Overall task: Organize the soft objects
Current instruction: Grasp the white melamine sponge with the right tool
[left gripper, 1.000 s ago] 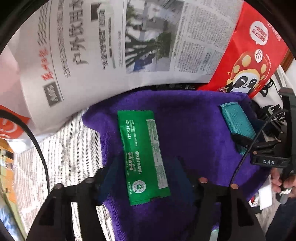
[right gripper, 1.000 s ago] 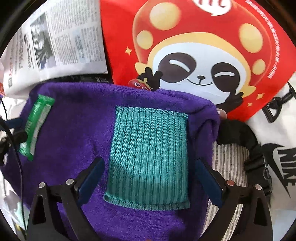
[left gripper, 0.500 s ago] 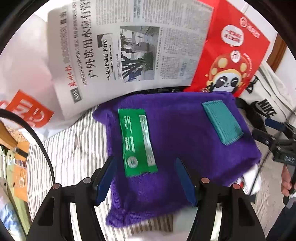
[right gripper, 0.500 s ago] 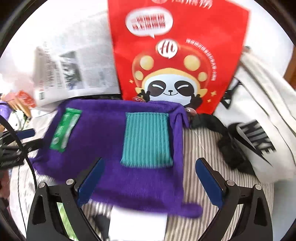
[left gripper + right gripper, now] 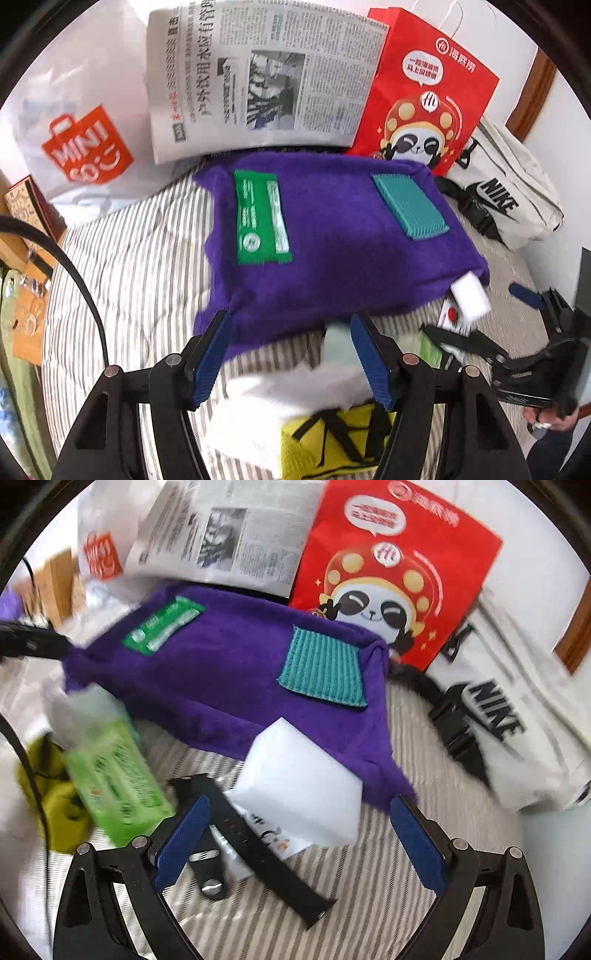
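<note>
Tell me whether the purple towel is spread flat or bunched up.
Spread out. The purple towel lies open on the striped bedding, with the green packet and teal cloth resting flat on top. Its near corner drapes over a white block.

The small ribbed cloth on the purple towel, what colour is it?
Teal, a ribbed cloth; clearest in the right wrist view.

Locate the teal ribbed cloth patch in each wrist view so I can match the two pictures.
Left wrist view: the teal ribbed cloth lies upper right of centre, on the purple towel's far right corner.
Right wrist view: the teal ribbed cloth lies just above centre, on the towel's right end.
Shared landmark: the red panda bag, standing just behind the cloth in both views.
</note>
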The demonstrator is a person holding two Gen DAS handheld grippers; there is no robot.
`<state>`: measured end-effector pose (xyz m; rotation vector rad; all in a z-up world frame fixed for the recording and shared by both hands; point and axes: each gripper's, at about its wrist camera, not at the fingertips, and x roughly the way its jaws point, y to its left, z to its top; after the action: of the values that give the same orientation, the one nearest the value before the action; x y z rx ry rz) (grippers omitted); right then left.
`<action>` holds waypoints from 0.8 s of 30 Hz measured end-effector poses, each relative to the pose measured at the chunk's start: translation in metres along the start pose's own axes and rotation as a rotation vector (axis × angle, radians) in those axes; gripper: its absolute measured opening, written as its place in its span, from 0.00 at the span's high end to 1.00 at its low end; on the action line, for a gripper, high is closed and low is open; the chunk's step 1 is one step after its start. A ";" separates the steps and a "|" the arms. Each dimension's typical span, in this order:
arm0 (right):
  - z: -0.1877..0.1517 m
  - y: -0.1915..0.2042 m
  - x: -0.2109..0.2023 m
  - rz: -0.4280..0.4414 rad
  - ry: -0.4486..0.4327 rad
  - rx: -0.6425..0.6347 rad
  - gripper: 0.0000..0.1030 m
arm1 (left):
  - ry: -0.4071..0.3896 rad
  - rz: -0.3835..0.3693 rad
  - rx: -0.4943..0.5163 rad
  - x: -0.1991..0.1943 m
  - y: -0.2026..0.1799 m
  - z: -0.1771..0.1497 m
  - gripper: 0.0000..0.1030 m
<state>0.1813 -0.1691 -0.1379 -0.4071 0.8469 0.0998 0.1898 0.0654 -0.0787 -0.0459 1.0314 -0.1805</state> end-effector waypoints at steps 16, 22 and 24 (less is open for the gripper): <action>-0.002 -0.013 0.002 0.008 -0.026 0.057 0.60 | -0.011 -0.015 -0.120 -0.009 0.044 -0.064 0.37; 0.003 -0.037 -0.015 0.143 -0.021 0.194 0.66 | -0.021 -0.041 -0.129 -0.013 0.047 -0.071 0.37; 0.002 -0.040 -0.017 0.152 -0.014 0.210 0.66 | -0.026 -0.049 -0.133 -0.015 0.047 -0.072 0.37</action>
<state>0.1811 -0.2037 -0.1111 -0.1440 0.8644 0.1527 0.1264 0.1173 -0.1083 -0.1942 1.0159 -0.1555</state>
